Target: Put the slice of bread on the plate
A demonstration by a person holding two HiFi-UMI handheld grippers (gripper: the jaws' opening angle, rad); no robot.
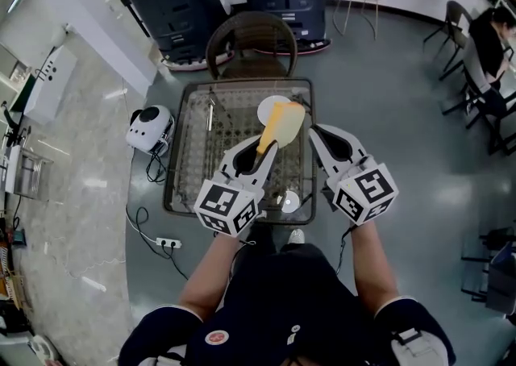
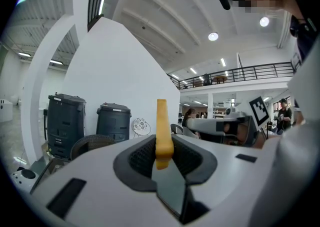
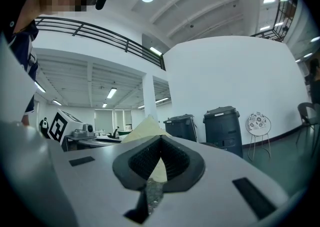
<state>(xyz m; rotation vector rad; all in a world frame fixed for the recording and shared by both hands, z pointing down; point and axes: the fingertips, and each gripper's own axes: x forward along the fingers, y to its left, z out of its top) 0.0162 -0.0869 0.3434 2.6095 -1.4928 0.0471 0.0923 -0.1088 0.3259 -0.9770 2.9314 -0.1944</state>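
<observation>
My left gripper [image 1: 267, 145] is shut on the lower end of a yellow slice of bread [image 1: 284, 123], which stands up and leans away over the table. In the left gripper view the slice [image 2: 162, 138] stands edge-on between the two pads. Under the slice's far end lies the white plate [image 1: 268, 106], partly hidden by it. To the right of the slice, my right gripper [image 1: 315, 131] hovers with its jaws a little apart and nothing held. Through that gap I see the pale face of the slice [image 3: 145, 126].
The glass table [image 1: 184, 164] has a metal frame and holds a utensil [image 1: 210, 111] at the far left and a small round object [image 1: 289, 201] near me. A wicker chair [image 1: 251, 37] stands behind it, dark bins [image 1: 175, 3] beyond, a white device [image 1: 151, 127] on the floor at left.
</observation>
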